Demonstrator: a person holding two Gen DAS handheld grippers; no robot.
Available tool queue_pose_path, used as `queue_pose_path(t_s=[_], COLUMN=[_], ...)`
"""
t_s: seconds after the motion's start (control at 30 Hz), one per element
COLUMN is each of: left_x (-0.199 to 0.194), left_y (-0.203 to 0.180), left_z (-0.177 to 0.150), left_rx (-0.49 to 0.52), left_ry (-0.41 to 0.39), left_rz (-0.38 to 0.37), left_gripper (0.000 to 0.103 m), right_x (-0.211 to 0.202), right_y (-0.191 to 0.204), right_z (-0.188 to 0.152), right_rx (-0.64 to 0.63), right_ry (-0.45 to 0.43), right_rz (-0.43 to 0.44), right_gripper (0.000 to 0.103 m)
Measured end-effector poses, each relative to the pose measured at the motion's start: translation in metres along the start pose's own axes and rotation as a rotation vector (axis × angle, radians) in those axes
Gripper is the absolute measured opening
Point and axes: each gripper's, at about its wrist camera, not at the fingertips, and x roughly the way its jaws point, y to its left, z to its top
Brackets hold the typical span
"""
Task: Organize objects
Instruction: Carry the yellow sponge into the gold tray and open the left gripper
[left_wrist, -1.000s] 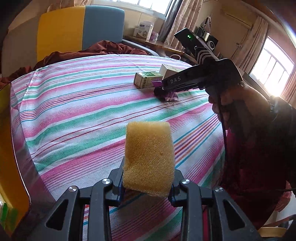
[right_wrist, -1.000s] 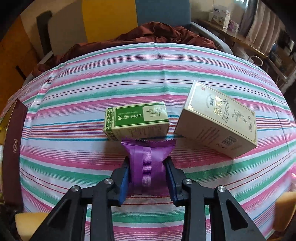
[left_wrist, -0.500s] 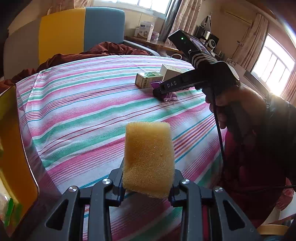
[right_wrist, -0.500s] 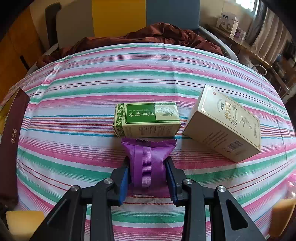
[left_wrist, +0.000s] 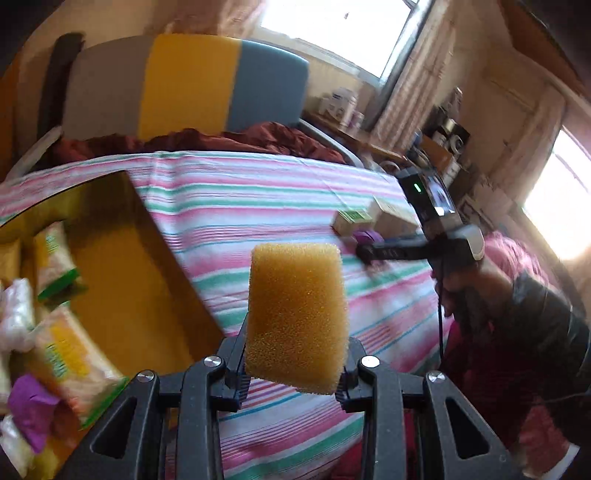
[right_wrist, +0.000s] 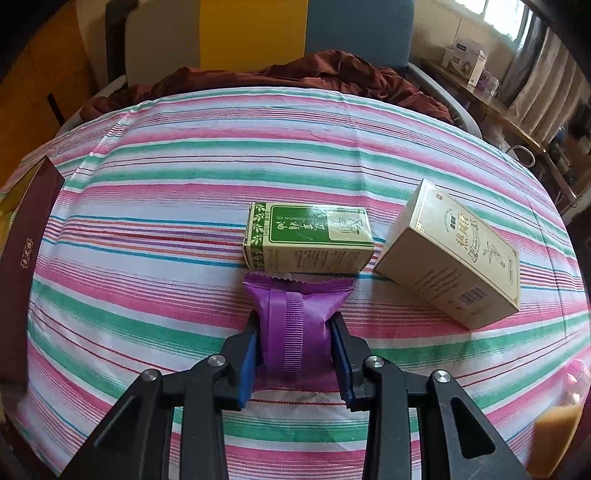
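L tool (left_wrist: 295, 363) grips sponge (left_wrist: 297, 317) upright; R tool (right_wrist: 295, 350) grips purple packet (right_wrist: 295, 317) lengthwise, pointing ahead.

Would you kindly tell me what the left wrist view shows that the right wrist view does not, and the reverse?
Only the left wrist view shows the inside of the yellow box holding packets, and the person's hand gripping the right gripper's handle. Only the right wrist view shows the right gripper shut on the purple packet and the print on the green box and beige box. Both show the striped cloth and the yellow sponge.
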Motion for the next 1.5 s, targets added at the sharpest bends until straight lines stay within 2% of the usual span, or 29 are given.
queue_pose_path(t_s=[0.2,0.37,0.53,0.73,1.0,1.1,1.3,1.37,1.4,1.5], left_x=[-0.03,-0.044,-0.05,-0.047,-0.014,0.007,0.049,0.061,0.067,0.068], left_y=[0.051,0.088,0.12,0.135,0.15,0.162,0.175,0.179,0.181,0.187], left_z=[0.004,0.004,0.003,0.015,0.06,0.073,0.088,0.091,0.092,0.091], left_rx=[-0.145,-0.221,-0.317,-0.322,-0.282,-0.313,-0.315,-0.307,-0.311,-0.342], left_ry=[-0.07,-0.102,-0.11,-0.095,-0.075,-0.042,0.038,0.068,0.085,0.097], left_rz=[0.09,0.171,0.206,0.253,0.274,0.272,0.301,0.34,0.361,0.379], left_gripper=[0.034,0.034,0.034,0.034,0.034,0.034,0.035,0.04,0.046,0.05], right_x=[0.0,-0.001,0.001,0.001,0.002,0.002,0.003,0.003,0.003,0.003], right_y=[0.003,0.008,0.01,0.01,0.011,0.011,0.012,0.011,0.011,0.011], right_z=[-0.001,-0.001,0.001,0.001,0.003,0.002,0.003,0.003,0.003,0.003], right_rx=[-0.019,-0.046,-0.067,-0.08,-0.082,-0.084,-0.092,-0.093,-0.094,-0.091], right_ry=[-0.002,-0.007,-0.011,-0.01,-0.007,-0.007,-0.008,-0.009,-0.009,-0.011], right_rz=[-0.013,-0.039,-0.059,-0.067,-0.07,-0.071,-0.07,-0.067,-0.067,-0.062], right_gripper=[0.036,0.036,0.036,0.036,0.037,0.037,0.037,0.037,0.037,0.037])
